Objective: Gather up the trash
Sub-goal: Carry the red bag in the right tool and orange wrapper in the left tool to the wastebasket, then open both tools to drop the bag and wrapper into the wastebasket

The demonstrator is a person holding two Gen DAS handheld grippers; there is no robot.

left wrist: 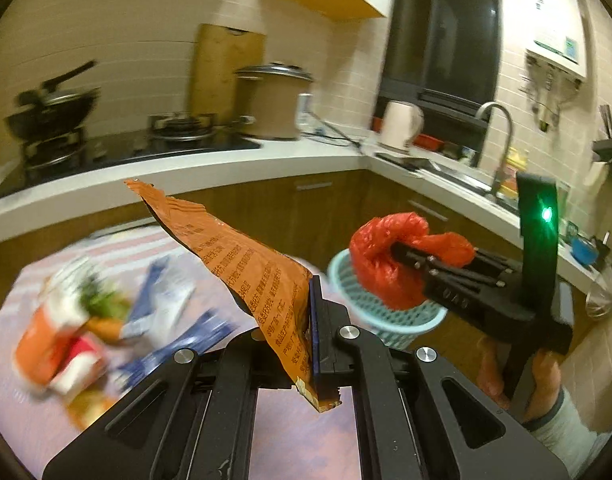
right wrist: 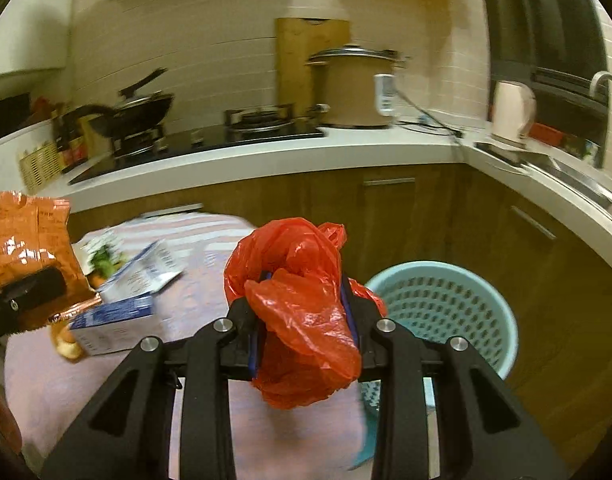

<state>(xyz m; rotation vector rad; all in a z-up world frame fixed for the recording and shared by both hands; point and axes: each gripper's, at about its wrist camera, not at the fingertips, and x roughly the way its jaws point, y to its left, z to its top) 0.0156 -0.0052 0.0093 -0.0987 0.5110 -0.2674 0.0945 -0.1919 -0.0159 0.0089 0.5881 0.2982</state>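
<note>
Left wrist view: left tool [left wrist: 312,320] clamps an orange wrapper [left wrist: 242,256] — right tool [left wrist: 402,250] grips a red bag [left wrist: 380,264].

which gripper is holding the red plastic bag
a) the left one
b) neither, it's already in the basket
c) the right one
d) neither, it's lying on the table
c: the red plastic bag is bunched between the fingers of the right gripper, while the left gripper is clamped on an orange wrapper; the blue basket sits beyond, with no bag in it.

Glossy crinkled orange wrapper [left wrist: 242,256], thin shiny red plastic bag [right wrist: 302,312] (perforated plastic basket [right wrist: 446,308]).
</note>
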